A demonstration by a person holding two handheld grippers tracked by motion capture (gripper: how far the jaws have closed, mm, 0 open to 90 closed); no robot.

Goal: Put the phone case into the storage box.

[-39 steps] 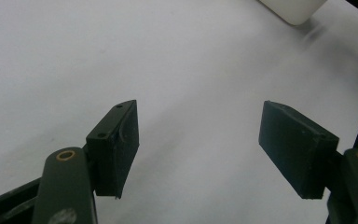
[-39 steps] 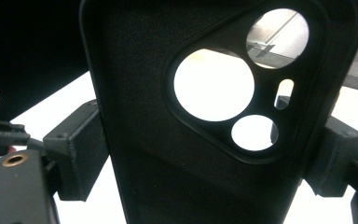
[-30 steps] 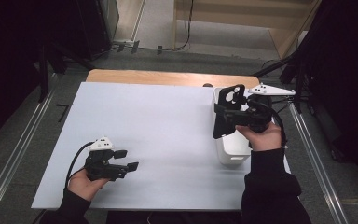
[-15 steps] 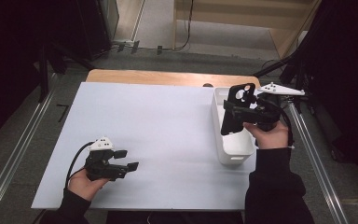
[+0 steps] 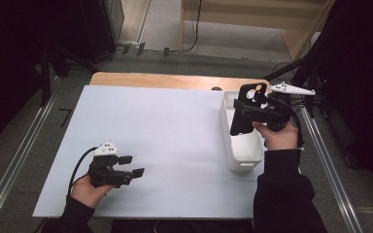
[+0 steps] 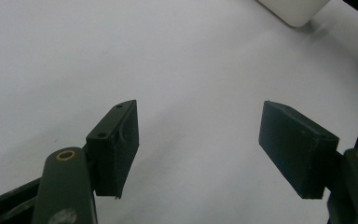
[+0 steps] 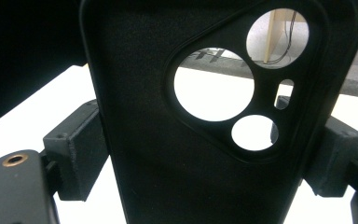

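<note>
A black phone case with round camera cut-outs is held upright above the white bin at the table's right side. My right gripper is shut on the phone case, one pad on each long edge. My left gripper rests low over the white table near its front left, open, with nothing between its pads. In the left gripper view only bare white table lies ahead of the jaws, with a corner of the white bin at the top.
The white table top lies on a wooden board whose far edge shows. Metal rails run along both sides of the table. A cable trails from the left gripper. Dark floor and wooden furniture lie beyond.
My right hand has carried the phone case slightly right and away, so it stands more squarely over the bin. The left gripper has not moved.
</note>
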